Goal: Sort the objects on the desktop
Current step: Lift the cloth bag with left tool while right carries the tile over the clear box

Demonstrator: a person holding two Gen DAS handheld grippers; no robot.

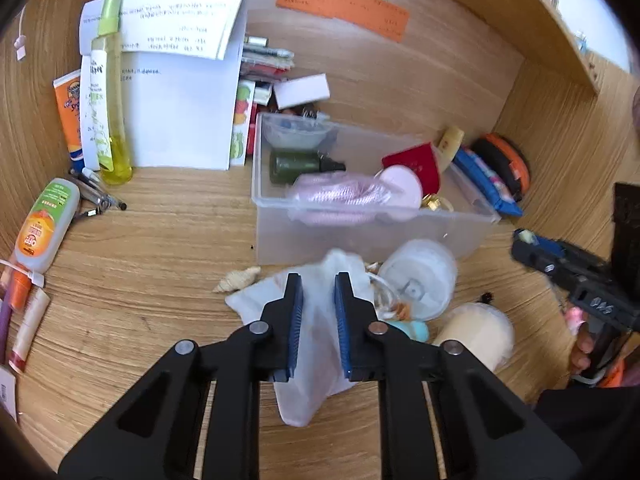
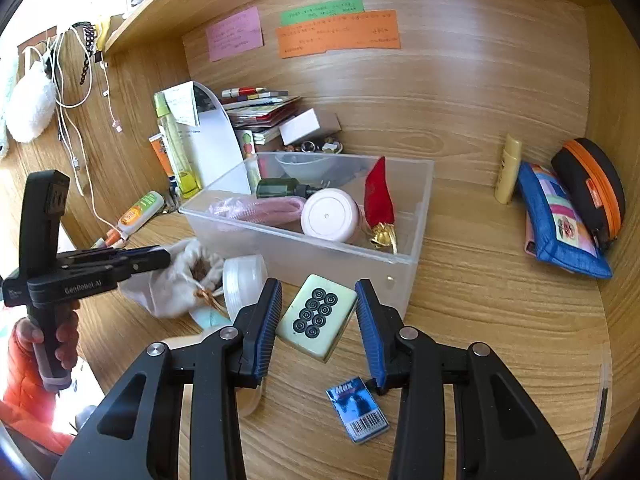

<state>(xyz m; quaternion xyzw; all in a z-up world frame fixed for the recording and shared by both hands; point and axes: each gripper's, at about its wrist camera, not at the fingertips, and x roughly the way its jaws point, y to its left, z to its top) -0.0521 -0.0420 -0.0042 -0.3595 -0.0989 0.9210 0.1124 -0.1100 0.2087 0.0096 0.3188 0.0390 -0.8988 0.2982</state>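
Observation:
My left gripper (image 1: 318, 284) is shut on a white cloth pouch (image 1: 316, 344), which hangs between its pads in front of the clear plastic bin (image 1: 360, 236). In the right wrist view the same gripper (image 2: 160, 258) pinches the pouch (image 2: 176, 284) at the bin's left. My right gripper (image 2: 318, 292) is open, its jaws on either side of a pale green mahjong tile (image 2: 316, 316) that lies tilted on the desk, not clamped. The bin (image 2: 348, 264) holds a pink cord, a pink-lidded jar, a green bottle and a red chilli charm.
A white jar (image 1: 418, 280), a cream bottle (image 1: 476, 332) and a shell (image 1: 236, 280) lie by the pouch. A blue card (image 2: 358, 410) lies near the right gripper. A blue pouch (image 2: 560, 224) and black-orange case (image 2: 592, 188) stand at right. Bottles and papers (image 1: 176, 92) stand at back left.

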